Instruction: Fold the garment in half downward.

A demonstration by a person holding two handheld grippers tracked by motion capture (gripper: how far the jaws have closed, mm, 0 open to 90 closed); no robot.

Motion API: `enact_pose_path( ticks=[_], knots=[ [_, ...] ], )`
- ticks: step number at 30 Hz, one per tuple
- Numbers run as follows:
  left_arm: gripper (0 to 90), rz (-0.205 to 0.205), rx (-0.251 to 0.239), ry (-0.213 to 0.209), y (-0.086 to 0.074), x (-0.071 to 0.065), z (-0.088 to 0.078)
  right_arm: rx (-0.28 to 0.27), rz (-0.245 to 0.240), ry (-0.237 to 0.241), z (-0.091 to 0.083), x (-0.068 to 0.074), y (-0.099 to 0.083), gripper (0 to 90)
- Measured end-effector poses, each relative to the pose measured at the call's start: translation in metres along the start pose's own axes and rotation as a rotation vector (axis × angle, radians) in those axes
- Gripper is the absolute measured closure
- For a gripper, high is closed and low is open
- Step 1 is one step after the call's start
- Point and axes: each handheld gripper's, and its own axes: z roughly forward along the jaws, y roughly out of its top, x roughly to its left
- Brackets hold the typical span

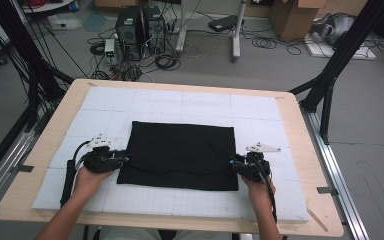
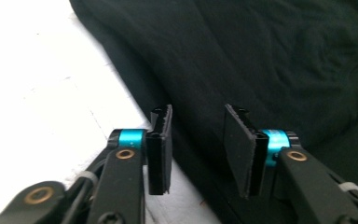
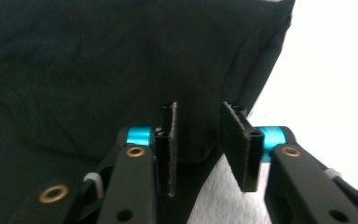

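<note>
One black cloth (image 1: pixel 180 152), two grippers at its edges.

Overhead view forward-down; tool cameras close, perhaps level, on shared black cloth (image 1: pixel 180 155).

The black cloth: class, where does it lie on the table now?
In the high view, the black cloth lies flat mid-table on the white foam mat, between the left gripper and right gripper.
</note>
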Motion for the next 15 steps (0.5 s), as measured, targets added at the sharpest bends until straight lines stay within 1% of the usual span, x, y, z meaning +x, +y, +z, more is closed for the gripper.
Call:
enact_pose_path(
  ticks=[2, 4, 6, 8, 10, 11, 12, 13, 14, 15],
  knots=[
    [68.4, 0.048, 0.010, 0.028, 0.000, -0.005, 0.001, 0.015, -0.006, 0.001, 0.001, 0.001, -0.002, 74.9],
    [72.9, 0.090, 0.016, 0.042, 0.001, -0.009, 0.001, 0.032, -0.029, 0.001, 0.001, 0.002, -0.003, 81.1],
    [77.3, 0.126, 0.018, 0.056, 0.001, -0.012, 0.001, 0.035, -0.053, -0.007, 0.002, 0.005, -0.003, 83.8],
    [80.7, 0.133, 0.013, 0.062, 0.001, -0.013, 0.001, 0.036, -0.063, -0.015, 0.002, 0.006, -0.003, 84.4],
    [83.4, 0.150, 0.005, 0.072, 0.001, -0.013, -0.001, 0.033, -0.062, -0.012, 0.001, 0.006, -0.003, 84.4],
    [82.7, 0.157, 0.004, 0.077, 0.001, -0.013, -0.001, 0.032, -0.058, -0.013, 0.001, 0.006, -0.003, 84.3],
    [78.3, 0.145, -0.001, 0.084, 0.001, -0.014, -0.001, 0.030, -0.058, -0.010, 0.001, 0.006, -0.003, 84.3],
    [70.9, 0.145, -0.005, 0.094, 0.002, -0.014, -0.002, 0.029, -0.058, -0.008, 0.001, 0.005, -0.003, 84.3],
    [66.4, 0.152, -0.019, 0.100, 0.002, -0.015, -0.003, 0.031, -0.057, -0.005, 0.001, 0.005, -0.003, 84.3],
    [65.1, 0.159, -0.038, 0.098, 0.003, -0.015, -0.005, 0.032, -0.058, -0.005, 0.001, 0.005, -0.003, 84.2]
  ],
)
